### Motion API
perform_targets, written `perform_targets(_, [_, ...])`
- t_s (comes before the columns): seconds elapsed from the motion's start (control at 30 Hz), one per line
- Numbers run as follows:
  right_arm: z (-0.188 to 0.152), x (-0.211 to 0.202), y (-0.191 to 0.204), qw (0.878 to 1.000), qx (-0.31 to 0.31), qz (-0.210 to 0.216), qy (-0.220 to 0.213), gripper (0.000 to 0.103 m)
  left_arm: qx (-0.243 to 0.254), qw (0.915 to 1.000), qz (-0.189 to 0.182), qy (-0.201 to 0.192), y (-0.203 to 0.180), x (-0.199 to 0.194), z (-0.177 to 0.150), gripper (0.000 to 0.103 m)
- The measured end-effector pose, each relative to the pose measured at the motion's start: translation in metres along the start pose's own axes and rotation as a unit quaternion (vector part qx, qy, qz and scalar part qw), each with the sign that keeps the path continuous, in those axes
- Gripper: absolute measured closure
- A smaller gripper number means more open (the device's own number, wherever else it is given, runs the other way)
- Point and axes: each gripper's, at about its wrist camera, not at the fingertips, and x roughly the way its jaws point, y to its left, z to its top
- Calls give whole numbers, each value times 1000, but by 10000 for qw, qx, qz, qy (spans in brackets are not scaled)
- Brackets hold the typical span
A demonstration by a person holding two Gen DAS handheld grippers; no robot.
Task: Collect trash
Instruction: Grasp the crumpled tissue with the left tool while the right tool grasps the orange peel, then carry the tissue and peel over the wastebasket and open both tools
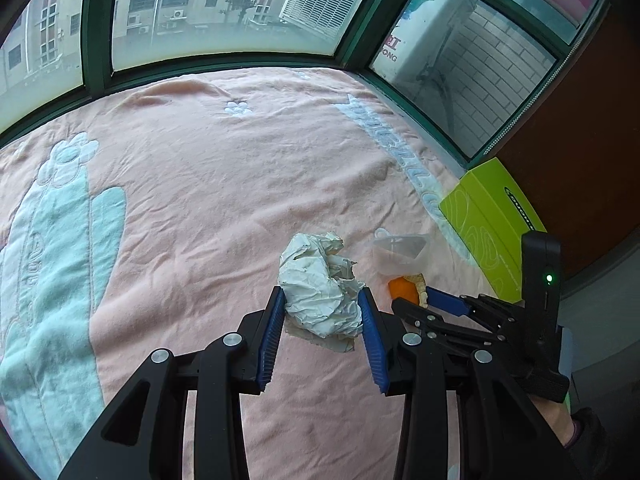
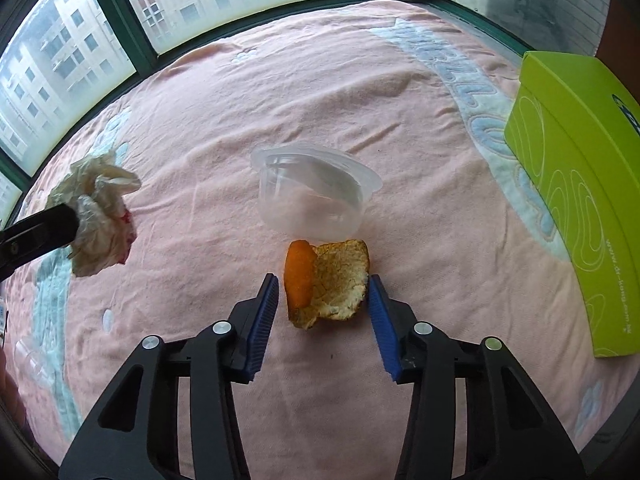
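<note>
My left gripper is shut on a crumpled white paper wad, both blue pads pressed into its sides. In the right wrist view that wad hangs above the blanket at the left, with a red stain on its underside. An orange peel lies on the blanket between the jaws of my right gripper. The right pad is at the peel's edge, while a small gap shows at the left pad. An empty clear plastic cup lies tipped just beyond the peel.
A pink blanket with pale blue patterns covers the whole surface. A lime-green box lies at the right edge. Green-framed windows run along the far side and the right corner.
</note>
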Motion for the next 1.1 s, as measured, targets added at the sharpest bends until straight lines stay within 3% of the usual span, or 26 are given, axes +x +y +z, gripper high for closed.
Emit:
perform_targets(0.23, [-7, -15, -2, 10000, 36, 45, -68, 69, 2, 10000, -13, 13, -2, -8, -9, 66])
perform_targets(0.53, [-34, -70, 1, 9996, -1, 151, -237, 70, 187, 9997, -149, -29, -22, -32, -31, 66])
perform_targets(1.1, [-139, -192, -17, 9979, 69, 23, -644, 70, 929, 9933, -678, -74, -105, -84, -87, 66])
